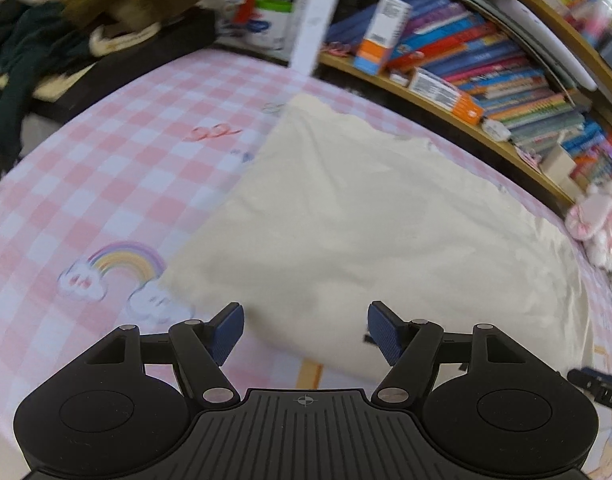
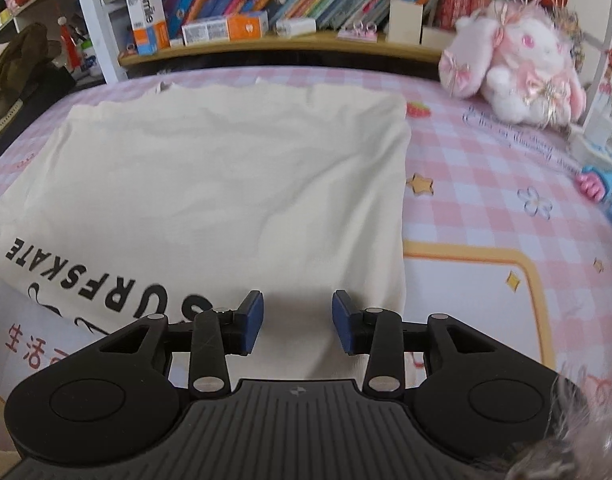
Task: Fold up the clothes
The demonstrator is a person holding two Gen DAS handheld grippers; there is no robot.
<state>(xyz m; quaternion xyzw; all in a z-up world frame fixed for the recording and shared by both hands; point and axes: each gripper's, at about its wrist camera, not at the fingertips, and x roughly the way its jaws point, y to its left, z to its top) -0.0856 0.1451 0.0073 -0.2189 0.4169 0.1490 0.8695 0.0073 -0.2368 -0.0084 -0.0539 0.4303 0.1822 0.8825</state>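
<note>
A cream T-shirt (image 2: 226, 184) lies folded flat on the pink checked bed sheet (image 2: 485, 168), with black lettering along its near left edge. In the left wrist view the same cream T-shirt (image 1: 365, 216) spreads ahead and to the right. My left gripper (image 1: 304, 330) hovers over the shirt's near corner, its blue pads wide apart with nothing between them. My right gripper (image 2: 298, 320) stands over the shirt's near edge, its jaws partly apart, and the cloth lies below them, not pinched.
A wooden shelf (image 2: 282, 46) of books and boxes runs along the far side of the bed. A pink plush rabbit (image 2: 517, 68) sits at the far right. Dark clothes (image 1: 66, 32) are piled at the far left. The sheet (image 1: 106, 184) left of the shirt shows a rainbow print.
</note>
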